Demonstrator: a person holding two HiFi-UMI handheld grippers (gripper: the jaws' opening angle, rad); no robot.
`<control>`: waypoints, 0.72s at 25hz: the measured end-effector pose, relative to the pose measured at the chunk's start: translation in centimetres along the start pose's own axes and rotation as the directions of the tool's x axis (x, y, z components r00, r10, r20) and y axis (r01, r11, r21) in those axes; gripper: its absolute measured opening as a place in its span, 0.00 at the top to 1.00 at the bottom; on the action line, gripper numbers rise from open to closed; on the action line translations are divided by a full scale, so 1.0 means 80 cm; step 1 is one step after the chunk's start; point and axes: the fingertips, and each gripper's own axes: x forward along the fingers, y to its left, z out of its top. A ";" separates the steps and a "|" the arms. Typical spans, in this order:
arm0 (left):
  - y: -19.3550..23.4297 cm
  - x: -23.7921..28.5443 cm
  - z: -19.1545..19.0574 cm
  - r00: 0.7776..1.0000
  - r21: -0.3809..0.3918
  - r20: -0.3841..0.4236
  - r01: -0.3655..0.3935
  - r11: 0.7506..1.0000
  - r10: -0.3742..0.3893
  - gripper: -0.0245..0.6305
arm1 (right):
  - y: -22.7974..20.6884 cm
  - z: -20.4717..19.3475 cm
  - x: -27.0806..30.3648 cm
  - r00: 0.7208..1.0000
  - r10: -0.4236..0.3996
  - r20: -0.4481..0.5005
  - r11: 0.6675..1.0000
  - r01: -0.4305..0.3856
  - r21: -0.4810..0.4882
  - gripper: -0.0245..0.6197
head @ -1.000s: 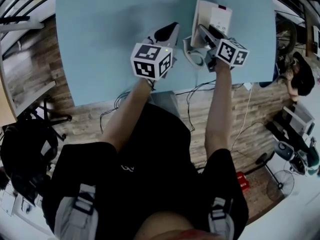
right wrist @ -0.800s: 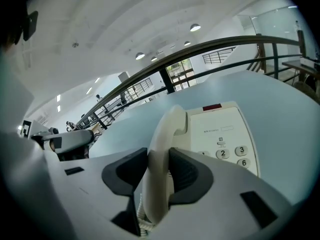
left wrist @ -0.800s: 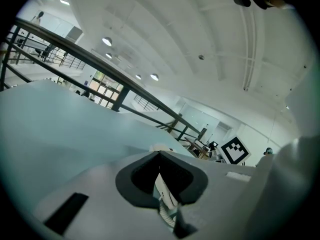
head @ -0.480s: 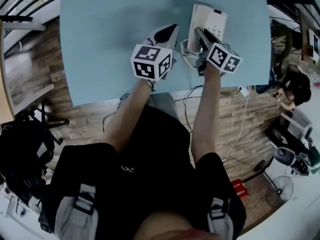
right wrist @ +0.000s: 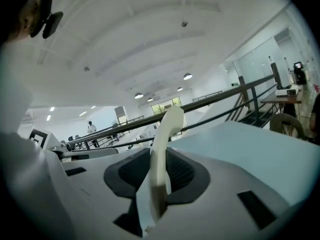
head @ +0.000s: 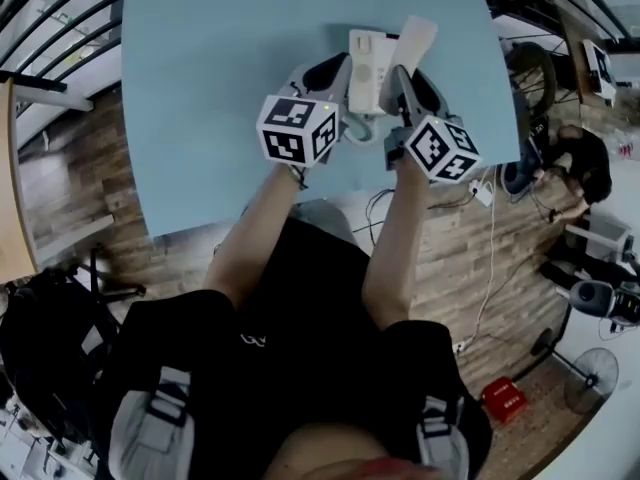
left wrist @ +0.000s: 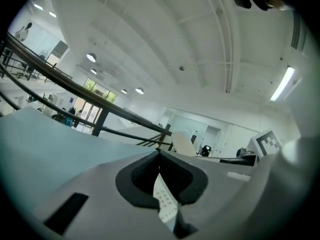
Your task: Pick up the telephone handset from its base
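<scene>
I look down on a pale blue table standing on a wood-plank floor. A dark railing runs beyond the table. Overhead, a white ceiling carries round lamps and one long strip light.

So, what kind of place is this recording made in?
Probably a large open office or workshop hall, indoors: a blue table stands on wood flooring, with a long black railing behind and a ceiling strip light.

Pale blue surface, matte top, base over its far part, contact unclear, wood floor around
</scene>
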 end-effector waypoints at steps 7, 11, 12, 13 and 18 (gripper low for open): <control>-0.082 0.008 0.069 0.988 0.094 0.111 0.095 0.991 -0.105 0.96 | 0.005 0.105 -0.097 0.973 -0.022 0.231 0.991 0.052 -0.126 0.82; -0.119 -0.004 0.087 0.981 0.135 0.136 0.121 0.983 -0.139 0.96 | 0.001 0.132 -0.149 0.948 -0.044 0.316 0.989 0.086 -0.120 0.82; -0.126 -0.007 0.091 0.979 0.146 0.140 0.128 0.981 -0.149 0.96 | 0.002 0.138 -0.159 0.941 -0.049 0.336 0.988 0.094 -0.120 0.82; -0.131 -0.010 0.093 0.977 0.155 0.143 0.134 0.979 -0.156 0.96 | 0.003 0.142 -0.169 0.933 -0.051 0.355 0.988 0.100 -0.121 0.82; -0.141 -0.011 0.092 0.976 0.178 0.137 0.141 0.974 -0.166 0.96 | 0.000 0.147 -0.183 0.920 -0.052 0.387 0.986 0.108 -0.124 0.82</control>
